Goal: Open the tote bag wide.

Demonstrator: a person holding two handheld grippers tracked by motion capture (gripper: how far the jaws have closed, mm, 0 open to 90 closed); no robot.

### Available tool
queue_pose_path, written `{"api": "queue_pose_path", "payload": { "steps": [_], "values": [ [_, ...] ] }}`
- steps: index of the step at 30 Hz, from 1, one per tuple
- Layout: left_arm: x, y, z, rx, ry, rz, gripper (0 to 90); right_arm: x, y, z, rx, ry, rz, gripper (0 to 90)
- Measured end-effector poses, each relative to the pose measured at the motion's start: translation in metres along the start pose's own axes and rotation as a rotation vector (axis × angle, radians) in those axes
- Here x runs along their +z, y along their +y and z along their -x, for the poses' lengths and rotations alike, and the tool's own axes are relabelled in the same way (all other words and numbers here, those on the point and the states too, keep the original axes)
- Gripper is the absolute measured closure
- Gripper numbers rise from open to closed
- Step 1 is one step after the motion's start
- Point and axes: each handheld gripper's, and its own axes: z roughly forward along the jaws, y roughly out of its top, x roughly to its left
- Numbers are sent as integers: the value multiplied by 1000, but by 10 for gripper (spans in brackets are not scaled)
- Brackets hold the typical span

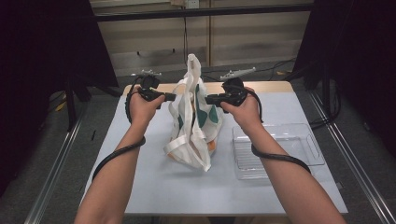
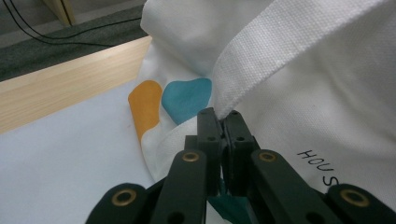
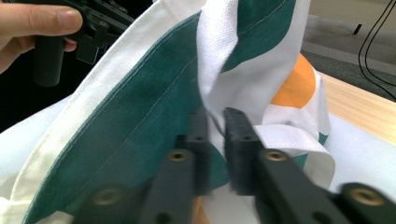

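Observation:
A white cloth tote bag [image 1: 194,116] with teal and orange patches stands on the white table [image 1: 154,186], held up from both sides. My left gripper [image 1: 173,97] pinches its left rim; in the left gripper view the jaws [image 2: 219,114] are shut on the bag's edge where a white strap [image 2: 289,51] meets it. My right gripper [image 1: 208,99] holds the opposite rim; in the right gripper view its jaws [image 3: 215,116] squeeze white and teal fabric [image 3: 140,116]. The left gripper [image 3: 100,21] and its hand show at the upper left there. One strap sticks up above the bag [image 1: 192,65].
A clear plastic tray [image 1: 303,140] lies on the table to the right of the bag, under my right forearm. The table's far edge is a light wooden strip [image 1: 275,86]. Dark curtains and metal rails flank the table; cables lie on the floor behind.

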Motion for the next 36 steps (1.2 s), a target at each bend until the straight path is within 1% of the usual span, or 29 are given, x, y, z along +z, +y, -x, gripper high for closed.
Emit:
{"api": "queue_pose_path", "payload": {
  "steps": [3, 4, 6, 7, 8, 10, 11, 12, 13, 14, 15, 16, 17, 19, 20, 22, 23, 24, 25, 26, 27, 28, 29, 30, 31, 32, 33, 34, 36],
  "values": [
    [-2, -2, -2, -17, 7, 9, 878, 0, 0, 0, -8, 0, -5, 897],
    [-3, -2, -4, -12, 6, 1, 878, 0, -1, 1, -2, 2, 2, 900],
    [-4, -4, -5, -19, 10, -2, 878, -1, -1, 1, -6, -3, 3, 900],
    [-4, -6, -5, -34, 13, 18, 878, 0, -3, 3, -5, -4, -1, 900],
    [-5, -7, -6, -40, 7, 18, 878, 0, -3, 3, -5, -4, -1, 900],
    [-6, -9, -8, -33, 12, 7, 878, -1, -4, 3, 0, -2, 4, 900],
    [-6, -10, -8, -37, 9, 12, 877, -1, -5, 4, 4, -3, 5, 900],
    [-7, -10, -9, -31, 6, 4, 877, -1, -6, 4, 18, 7, 20, 900],
    [-7, -9, -9, -28, 6, 2, 877, -1, -6, 4, 18, -2, 26, 841],
    [-7, -9, -9, -28, 6, 2, 877, -1, -6, 4, 18, -2, 26, 841],
    [-7, -9, -7, -31, 4, 11, 877, -1, -6, 4, 15, -10, 23, 753],
    [-7, -9, -7, -31, 4, 11, 877, -1, -6, 4, 15, -10, 23, 753],
    [-6, -8, -6, -30, 4, 10, 877, 0, -7, 3, 18, -14, 21, 682],
    [-6, -8, -6, -23, 0, 6, 877, 1, -7, 3, 21, -11, 20, 684],
    [-5, -8, -5, -27, -4, 13, 877, 2, -6, 2, 22, -15, 19, 660],
    [-5, -8, -4, -25, 0, 9, 877, 4, -5, 2, 22, -26, 22, 660],
    [-5, -8, -4, -23, -1, 9, 877, 5, -3, 3, 27, -17, 24, 701],
    [-5, -8, -4, -23, -1, 7, 877, 5, -3, 3, 27, -17, 24, 701],
    [-5, -8, -5, -19, 0, 3, 877, 5, -2, 2, 28, -2, 44, 765],
    [-5, -8, -5, -19, 0, 3, 877, 5, -2, 2, 28, -2, 44, 765],
    [-4, -8, -5, -29, -1, 8, 877, 5, -1, 1, 24, 7, 45, 868],
    [-4, -8, -6, -30, 1, 9, 877, 5, -1, 1, 24, 7, 45, 868],
    [-6, -9, -8, -25, 5, 3, 877, 5, -2, 1, 19, -5, 37, 899],
    [-6, -10, -9, -35, 12, 11, 877, 5, -2, 1, 19, -5, 37, 899],
    [-8, -11, -12, -37, 19, 5, 878, 4, -3, 4, 36, -17, 31, 900],
    [-8, -11, -12, -37, 19, 5, 878, 4, -3, 4, 36, -17, 31, 900],
    [-8, -12, -13, -50, 22, 12, 878, 3, -5, 7, 43, -27, 30, 900],
    [-10, -13, -15, -40, 25, 0, 878, 1, -7, 12, 60, -27, 32, 900],
    [-10, -15, -18, -64, 32, 15, 878, 0, -9, 15, 62, -38, 29, 900]
  ]
}}
